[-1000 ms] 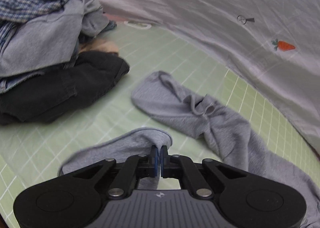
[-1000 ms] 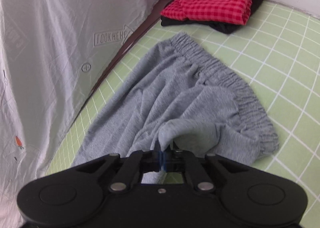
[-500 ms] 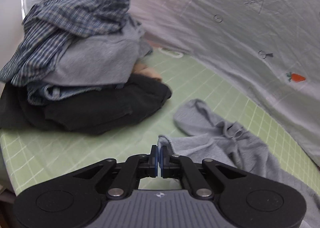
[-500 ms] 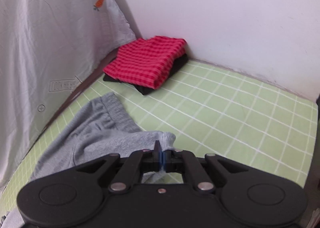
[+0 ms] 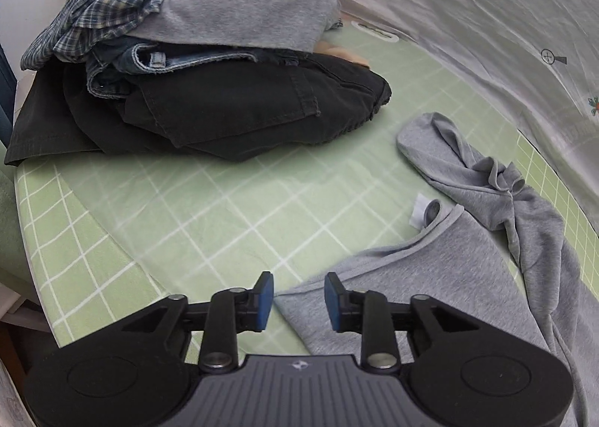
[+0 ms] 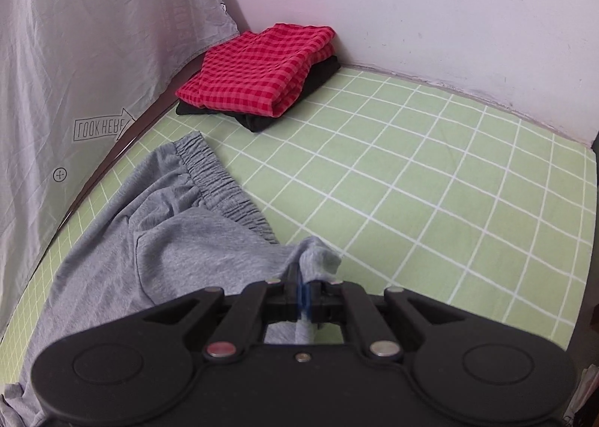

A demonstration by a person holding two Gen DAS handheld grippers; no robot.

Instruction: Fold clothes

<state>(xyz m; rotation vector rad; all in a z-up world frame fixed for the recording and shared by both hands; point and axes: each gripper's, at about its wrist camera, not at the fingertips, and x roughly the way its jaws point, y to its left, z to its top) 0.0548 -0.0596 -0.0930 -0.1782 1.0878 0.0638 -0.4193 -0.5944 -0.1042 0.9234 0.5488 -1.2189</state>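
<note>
Left gripper [image 5: 298,300]: jaws apart — empty over grey trousers' [image 5: 430,296] leg hem.
Right gripper [image 6: 304,296]: clamped on waistband corner — holds cloth taut.

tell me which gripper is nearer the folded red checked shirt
Right. The right gripper, shut on the grey pants, has the red checked shirt ahead across the sheet. The left gripper, open, faces the unfolded pile; no red shirt in its view.

Soft even daylight, faint shadows — sharp focus, fisheye bending, dark corners
</note>
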